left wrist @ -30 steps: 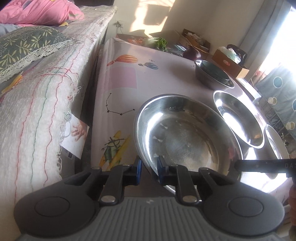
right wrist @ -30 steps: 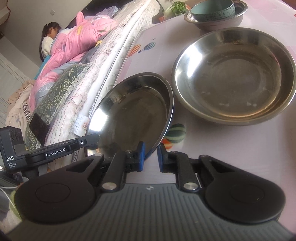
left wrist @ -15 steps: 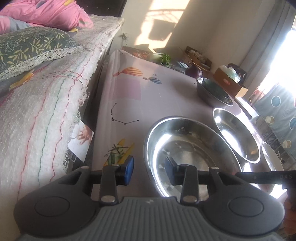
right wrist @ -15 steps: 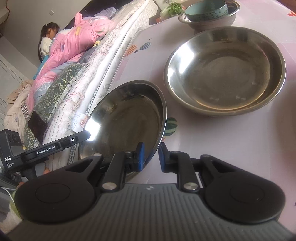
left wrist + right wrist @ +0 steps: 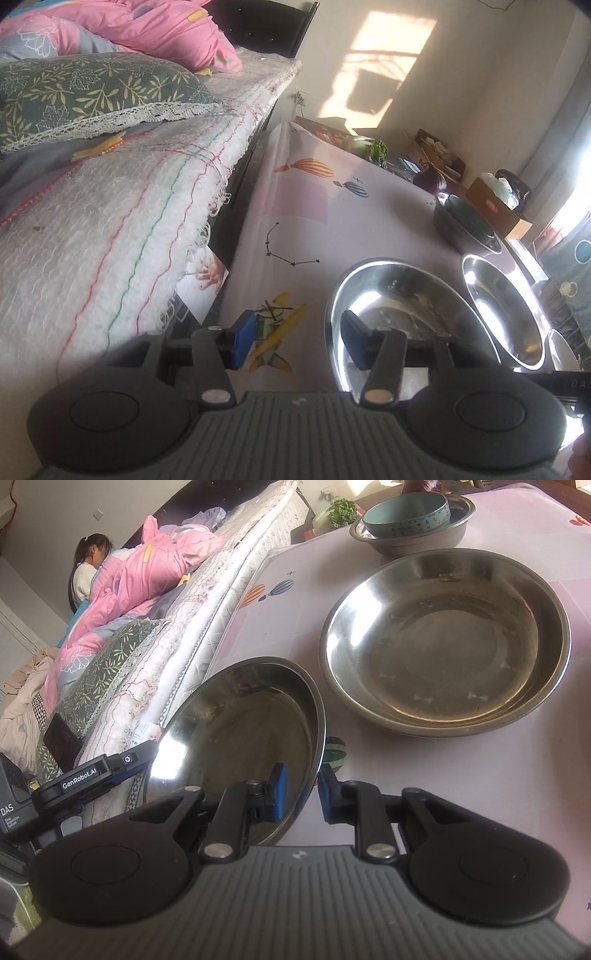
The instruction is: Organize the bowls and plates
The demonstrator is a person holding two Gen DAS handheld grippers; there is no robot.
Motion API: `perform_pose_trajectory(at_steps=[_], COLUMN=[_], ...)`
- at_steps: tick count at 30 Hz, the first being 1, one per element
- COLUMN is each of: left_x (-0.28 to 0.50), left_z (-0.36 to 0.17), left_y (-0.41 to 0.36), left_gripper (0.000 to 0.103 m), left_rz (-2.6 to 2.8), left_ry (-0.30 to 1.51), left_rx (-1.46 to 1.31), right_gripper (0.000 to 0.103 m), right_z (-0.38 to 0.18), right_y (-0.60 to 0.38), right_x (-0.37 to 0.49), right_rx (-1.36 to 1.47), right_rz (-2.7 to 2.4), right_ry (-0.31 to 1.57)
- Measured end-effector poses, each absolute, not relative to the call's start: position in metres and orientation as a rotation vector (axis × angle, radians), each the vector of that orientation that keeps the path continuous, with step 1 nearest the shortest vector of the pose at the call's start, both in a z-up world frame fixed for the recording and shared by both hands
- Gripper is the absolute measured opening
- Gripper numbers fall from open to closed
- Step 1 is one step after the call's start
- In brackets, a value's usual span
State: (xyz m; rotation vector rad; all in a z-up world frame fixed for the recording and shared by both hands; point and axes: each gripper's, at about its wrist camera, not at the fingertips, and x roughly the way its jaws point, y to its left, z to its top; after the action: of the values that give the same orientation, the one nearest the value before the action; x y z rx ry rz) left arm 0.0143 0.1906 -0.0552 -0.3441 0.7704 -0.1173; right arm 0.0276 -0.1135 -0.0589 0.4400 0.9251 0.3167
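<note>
Hemmed in on the left by a bed [image 5: 110, 229] under a white knitted blanket, pressed right against the pink printed desk [image 5: 303, 221]. On the bed, one green leaf-patterned pillow [image 5: 92, 92] and one pink quilt [image 5: 129, 22]; further up it, in the right wrist view, one person [image 5: 86, 572] half hidden by that quilt. Wedged between blanket fringe and desk edge, one photo card [image 5: 203, 284]. Beyond the desk's far end, a bunch of leafy greens [image 5: 376, 149] and one open cardboard box [image 5: 495, 210].

Nearest, at the desk's bed-side edge, the smaller shallow round steel plate [image 5: 240, 738]. Left tongs [image 5: 297, 341] parted, jaws just now opening; plate rim between them, one blue pad over the desk print, the other inside the plate, neither pressing. Right tongs [image 5: 301, 792] almost closed and clamped on the same plate's near rim, one pad inside, one outside, the grip eased a touch wider. Part of a watermelon print covered by that rim.

Just beyond, apart from it, the larger shallow round steel plate [image 5: 443, 642], flat and empty. Behind that, one deep steel bowl [image 5: 410, 541] with one teal ceramic bowl [image 5: 406, 511] nested upright inside.

Steel plates counted: two whole, plus a bright sliver of a third steel rim [image 5: 561, 350] at the left wrist view's right edge. Bowls counted: two, stacked.
</note>
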Motion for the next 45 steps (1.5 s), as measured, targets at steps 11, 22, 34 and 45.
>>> perform_pose_trajectory(at_steps=[11, 22, 34, 45], left_x=[0.019, 0.01, 0.011, 0.021], left_z=[-0.059, -0.054, -0.053, -0.053], left_y=[0.172, 0.161, 0.15, 0.146], left_gripper=[0.026, 0.018, 0.034, 0.039], left_rz=[-0.159, -0.23, -0.259, -0.26], left_ry=[0.874, 0.944, 0.969, 0.965], left_rx=[-0.249, -0.229, -0.167, -0.165], right_gripper=[0.019, 0.017, 0.018, 0.019], right_z=[-0.061, -0.06, -0.061, -0.065], right_y=[-0.109, -0.114, -0.123, -0.119], right_x=[0.037, 0.015, 0.007, 0.022], right_rx=[0.417, 0.435, 0.459, 0.46], right_rz=[0.291, 0.322, 0.307, 0.278], right_ry=[0.898, 0.937, 0.927, 0.904])
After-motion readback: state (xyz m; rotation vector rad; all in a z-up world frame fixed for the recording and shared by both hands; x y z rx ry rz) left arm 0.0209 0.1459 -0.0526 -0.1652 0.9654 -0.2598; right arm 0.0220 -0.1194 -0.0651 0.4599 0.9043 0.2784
